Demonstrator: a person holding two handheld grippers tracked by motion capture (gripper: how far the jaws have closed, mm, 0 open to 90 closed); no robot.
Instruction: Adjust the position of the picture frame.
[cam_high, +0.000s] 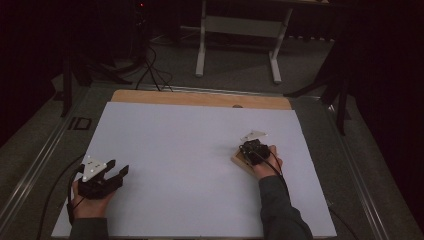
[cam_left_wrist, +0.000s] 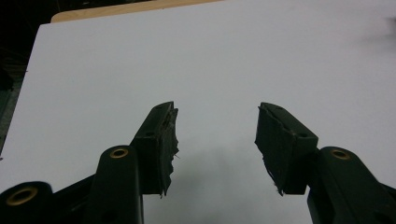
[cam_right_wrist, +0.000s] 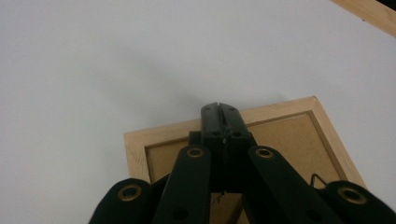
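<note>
Over frame, closed right hand-held gripper

A pale wooden frame with a matt fibreboard back lies on smooth matt white sheet.
</note>
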